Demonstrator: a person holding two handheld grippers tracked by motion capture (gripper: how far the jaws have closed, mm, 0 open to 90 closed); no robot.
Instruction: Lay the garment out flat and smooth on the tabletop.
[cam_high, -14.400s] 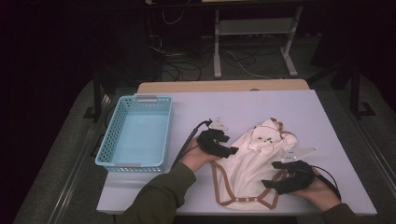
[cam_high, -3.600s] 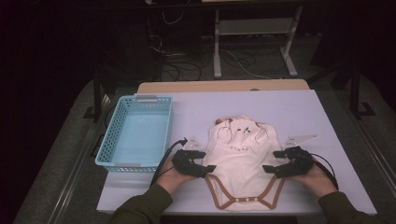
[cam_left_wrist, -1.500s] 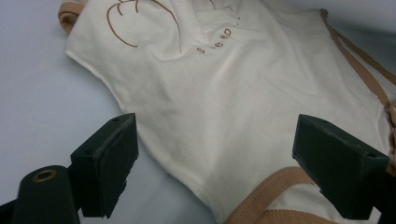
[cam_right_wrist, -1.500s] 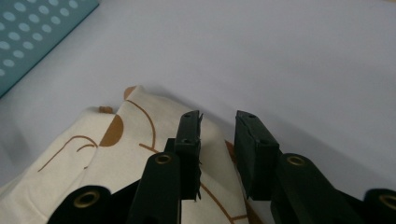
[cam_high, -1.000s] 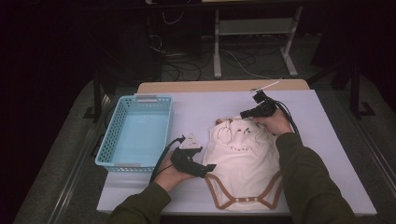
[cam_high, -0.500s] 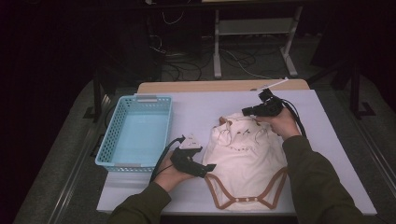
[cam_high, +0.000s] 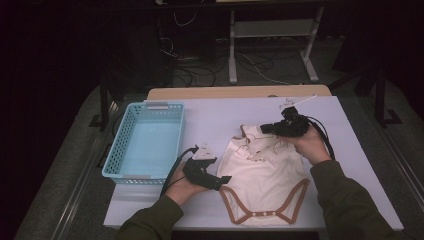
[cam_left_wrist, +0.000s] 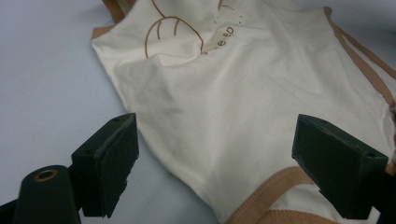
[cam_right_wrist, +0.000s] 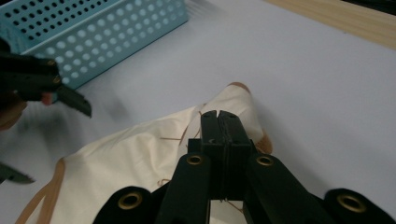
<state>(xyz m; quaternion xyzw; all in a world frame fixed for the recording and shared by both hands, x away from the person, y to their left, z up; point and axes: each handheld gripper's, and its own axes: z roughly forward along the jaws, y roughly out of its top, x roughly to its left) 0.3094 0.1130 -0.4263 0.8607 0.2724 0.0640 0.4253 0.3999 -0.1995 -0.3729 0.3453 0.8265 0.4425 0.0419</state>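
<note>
A cream baby bodysuit (cam_high: 267, 182) with brown trim lies flat on the white table (cam_high: 225, 120), snaps toward the person. My right gripper (cam_high: 263, 129) is shut on its upper neck edge and holds that part lifted and drawn back over the printed chest. In the right gripper view the black jaws (cam_right_wrist: 219, 122) are pressed together, with bodysuit (cam_right_wrist: 135, 156) cloth bunched under them. My left gripper (cam_high: 226, 180) rests low at the bodysuit's lower left edge. In the left gripper view its jaws (cam_left_wrist: 217, 154) stand wide apart over the bodysuit (cam_left_wrist: 233, 84), with cloth and brown leg trim between them, untouched.
A light blue perforated basket (cam_high: 142, 176) stands at the table's left, and its wall (cam_right_wrist: 107, 35) is in the right gripper view. The table's wooden far edge (cam_high: 240, 92) borders a dark floor with cables and a stand.
My right gripper has moved up and a little toward the person, drawing the bodysuit's top edge with it. The left gripper has stayed where it was.
</note>
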